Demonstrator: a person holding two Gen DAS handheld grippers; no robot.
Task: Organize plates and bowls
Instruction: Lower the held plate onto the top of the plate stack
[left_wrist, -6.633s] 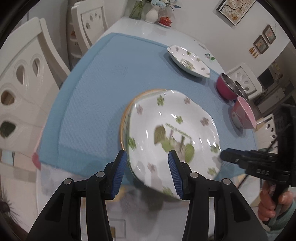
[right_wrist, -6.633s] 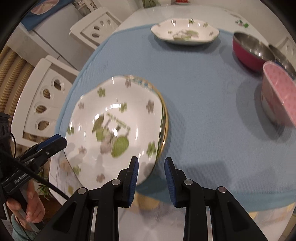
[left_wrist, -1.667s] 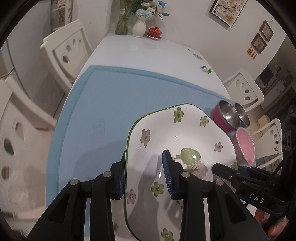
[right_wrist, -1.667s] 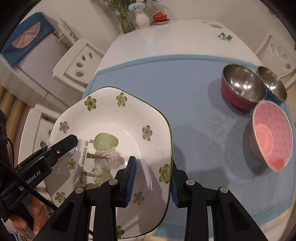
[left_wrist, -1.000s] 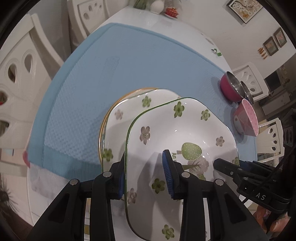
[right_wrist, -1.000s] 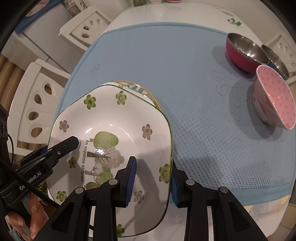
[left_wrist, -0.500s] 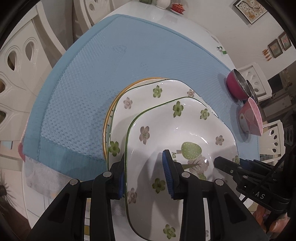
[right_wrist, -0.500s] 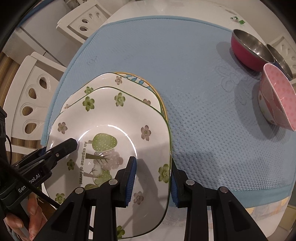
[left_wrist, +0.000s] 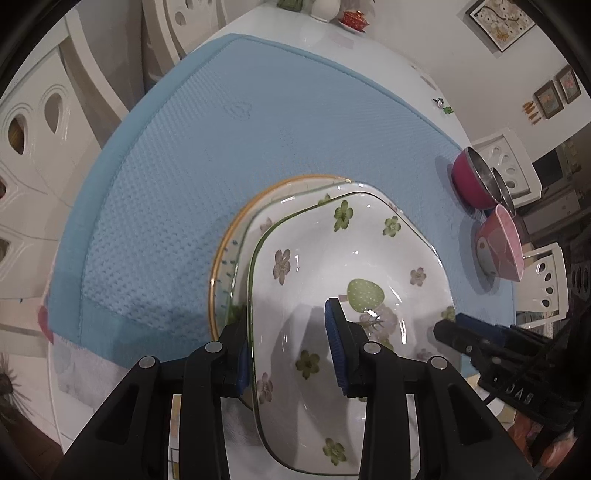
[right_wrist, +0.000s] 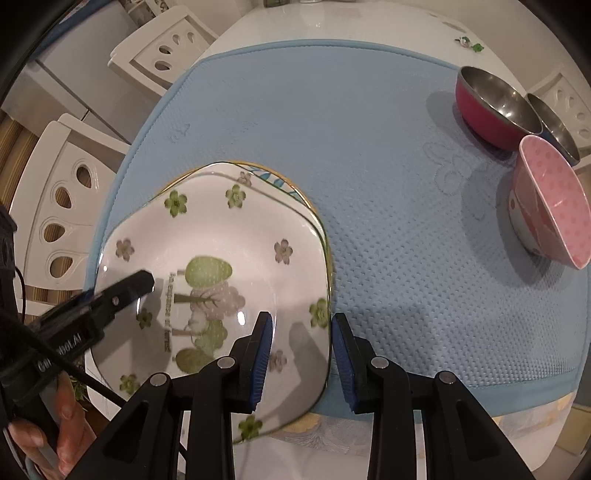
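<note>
Stack (left_wrist: 236, 236) beneath flowered plate (right_wrist: 221, 236) mostly hidden; left tongs (left_wrist: 291, 347) and right tongs (right_wrist: 301, 354) grip opposite rims, plate now lower over it than before.

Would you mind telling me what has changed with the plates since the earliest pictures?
The flowered plate that lay at the far side of the blue mat has been picked up by both claws, left claw and right claw, each on one rim, and brought down over the stack of plates near the front edge. The red bowl, its steel neighbour and the pink bowl have not moved.
</note>
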